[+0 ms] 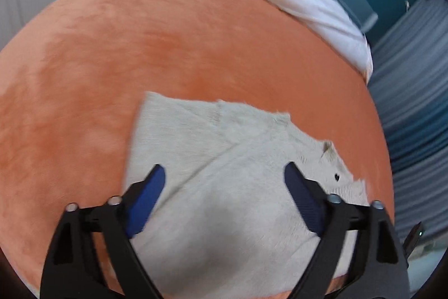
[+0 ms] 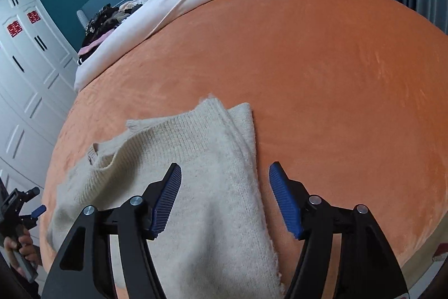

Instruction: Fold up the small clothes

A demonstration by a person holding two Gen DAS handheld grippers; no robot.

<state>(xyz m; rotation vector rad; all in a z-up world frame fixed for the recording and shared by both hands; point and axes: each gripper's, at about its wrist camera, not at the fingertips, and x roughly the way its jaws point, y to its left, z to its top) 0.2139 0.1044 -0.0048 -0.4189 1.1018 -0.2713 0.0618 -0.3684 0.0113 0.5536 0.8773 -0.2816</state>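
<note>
Cream sweater [image 2: 196, 173] lies partly folded near the bed's front edge, on the orange blanket [image 2: 336, 74]. Left gripper [image 1: 224, 181] and right gripper [image 2: 225, 177] hover above it, jaws spread and empty, probably placed to take its edges for another fold.

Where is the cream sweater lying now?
The sweater lies on the orange blanket, at its near edge, under both open claws; in the right wrist view it sits left of centre.

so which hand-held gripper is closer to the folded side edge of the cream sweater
Right. The right hand-held gripper straddles that folded edge of the cream sweater, one finger over knit, one over the orange blanket. The left hand-held gripper sits open above the sweater's middle.
</note>
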